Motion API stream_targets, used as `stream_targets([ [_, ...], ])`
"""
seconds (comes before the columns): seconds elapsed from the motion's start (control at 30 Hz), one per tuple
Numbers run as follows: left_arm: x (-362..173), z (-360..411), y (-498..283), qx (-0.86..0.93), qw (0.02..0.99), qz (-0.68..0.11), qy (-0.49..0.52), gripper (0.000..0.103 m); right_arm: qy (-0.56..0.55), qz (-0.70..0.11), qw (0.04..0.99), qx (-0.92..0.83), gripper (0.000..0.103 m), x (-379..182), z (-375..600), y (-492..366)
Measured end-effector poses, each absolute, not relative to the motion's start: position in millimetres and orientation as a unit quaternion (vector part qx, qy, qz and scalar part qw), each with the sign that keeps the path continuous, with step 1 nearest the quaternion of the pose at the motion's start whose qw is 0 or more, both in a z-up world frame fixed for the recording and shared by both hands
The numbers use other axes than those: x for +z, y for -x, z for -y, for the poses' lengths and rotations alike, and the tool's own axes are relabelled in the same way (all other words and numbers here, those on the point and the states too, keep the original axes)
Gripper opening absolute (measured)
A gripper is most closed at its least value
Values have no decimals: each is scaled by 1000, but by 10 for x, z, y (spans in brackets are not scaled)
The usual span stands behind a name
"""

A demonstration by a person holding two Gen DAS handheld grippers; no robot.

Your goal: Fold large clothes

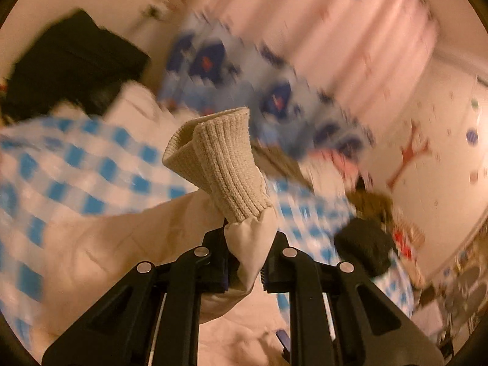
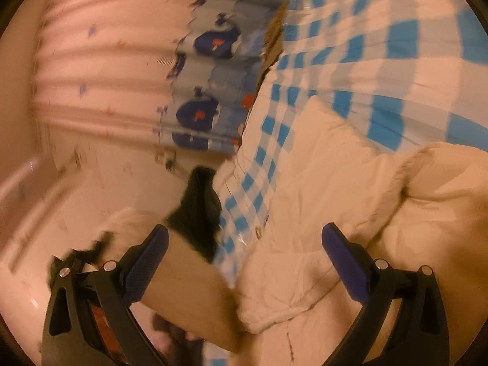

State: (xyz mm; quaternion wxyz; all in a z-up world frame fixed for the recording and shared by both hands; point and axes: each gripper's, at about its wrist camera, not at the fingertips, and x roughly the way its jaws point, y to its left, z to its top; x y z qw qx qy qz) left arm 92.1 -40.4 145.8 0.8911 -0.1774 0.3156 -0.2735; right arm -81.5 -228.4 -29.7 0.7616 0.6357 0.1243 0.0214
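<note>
A cream jacket (image 1: 128, 244) lies on a blue-and-white checked sheet (image 1: 76, 158). My left gripper (image 1: 245, 262) is shut on the jacket's sleeve, just below its ribbed knit cuff (image 1: 219, 164), which sticks up past the fingers. In the right wrist view the jacket body (image 2: 329, 219) is spread out with a fluffy-edged fold (image 2: 408, 164) at the right. My right gripper (image 2: 244, 262) is open and empty, hovering over the jacket's left edge.
A dark garment (image 1: 363, 250) lies on the sheet at the right; it also shows in the right wrist view (image 2: 198, 210). A black shape (image 1: 70, 61) sits at the back left. A blue patterned curtain (image 1: 244, 76) and pink curtain (image 1: 350, 30) hang behind.
</note>
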Motion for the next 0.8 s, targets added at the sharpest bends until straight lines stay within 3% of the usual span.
stream_targets([
  [0.3,-84,1802,-926,-289,849,-441,31,13,-704,-73,706,15,97,-515,2595,1020],
  [0.4,-432,2027,-1014,-294,812,-505,-6,26,-716,-65,695,15,97,-565,2633,1040],
  [0.47,-469,2077,-1037,-323,787,-526,0,55,-725,-60,686,13,97,-613,2659,1063],
  [0.8,371,1614,-1022,-338,814,-471,21,80,-686,-60,725,25,97,-394,2562,971],
])
